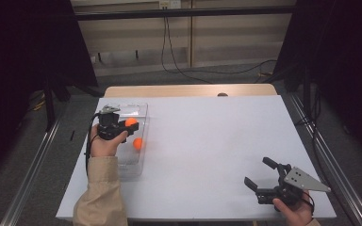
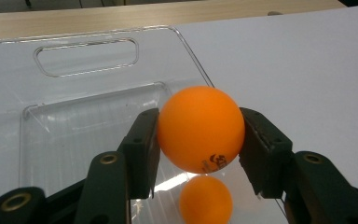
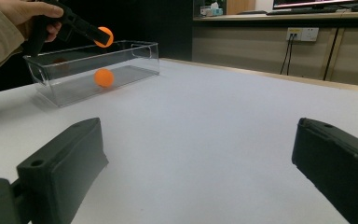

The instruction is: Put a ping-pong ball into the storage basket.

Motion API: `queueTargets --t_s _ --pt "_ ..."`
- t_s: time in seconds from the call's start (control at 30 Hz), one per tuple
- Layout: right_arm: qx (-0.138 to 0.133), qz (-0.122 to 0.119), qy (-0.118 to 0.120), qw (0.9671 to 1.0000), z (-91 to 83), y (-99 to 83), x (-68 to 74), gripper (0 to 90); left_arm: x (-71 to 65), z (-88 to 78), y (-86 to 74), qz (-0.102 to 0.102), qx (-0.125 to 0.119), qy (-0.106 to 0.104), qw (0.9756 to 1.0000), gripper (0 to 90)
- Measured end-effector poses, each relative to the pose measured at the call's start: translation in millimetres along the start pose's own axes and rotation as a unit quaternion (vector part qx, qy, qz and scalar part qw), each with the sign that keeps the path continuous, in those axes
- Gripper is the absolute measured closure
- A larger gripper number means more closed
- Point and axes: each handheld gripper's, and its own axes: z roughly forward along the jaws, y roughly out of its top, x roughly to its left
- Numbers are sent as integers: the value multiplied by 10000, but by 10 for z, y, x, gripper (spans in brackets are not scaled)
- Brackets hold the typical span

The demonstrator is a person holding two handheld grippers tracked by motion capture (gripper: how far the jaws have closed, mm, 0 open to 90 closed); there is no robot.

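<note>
**Two orange balls, one clear bin, two grippers**

There are two small, smooth, round orange plastic balls, alike in colour and size. The held orange ball (image 2: 200,129) sits pinched between the two black pads of the left gripper (image 1: 122,128), which press on its opposite sides; it hangs above the clear rectangular plastic bin (image 1: 140,109), over the bin's open top near its right wall. Small dark print shows low on its matte, evenly lit skin in the left gripper view. The second orange ball (image 1: 137,143) lies loose on the bin's floor, below the held one and apart from it.

The single bin is transparent, long and straight-walled, with rounded corners and a slot-shaped handle cutout (image 2: 86,56) in its far end wall. It stands at the left side of the white, flat, matte table top (image 1: 217,141), whose far edge shows a strip of pale wood.

The left gripper is black, with flat blocky pads on hinged arms with brass-coloured rivets, held by a hand in a beige sleeve (image 1: 100,195). The right gripper (image 1: 260,173) rests low near the table's right front corner, well apart from the bin; its black jaws stand wide apart with nothing between them, and a grey three-cornered plate (image 1: 305,181) caps it.
</note>
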Motion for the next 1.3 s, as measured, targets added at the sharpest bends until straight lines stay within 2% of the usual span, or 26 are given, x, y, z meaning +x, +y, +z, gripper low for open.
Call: queueTargets --t_s 0.13,0.37,0.63,0.73,1.03,1.23,1.3 --pt "0 -10 -1 10000 -1 0 -1 18 22 -13 -8 -51 -72 74 9999 496" --pt "-13 6 -3 10000 -7 0 -4 18 16 -31 -31 -201 -236 95 9995 286" --pt "-2 -9 -5 10000 -4 1 1 17 -25 -129 -53 -181 -415 155 9989 178" --pt "-5 -11 2 10000 -7 4 4 18 -59 -161 -79 -156 -588 105 9981 171" --pt "-11 -25 18 10000 -6 6 9 18 -118 -213 -145 -130 -693 16 9975 114" --pt "-5 -10 12 10000 -6 4 5 17 -179 -254 -176 -141 -880 -106 9960 91" --pt "-9 -18 14 10000 -6 5 4 17 -184 -260 -193 -113 -906 -83 9958 90"
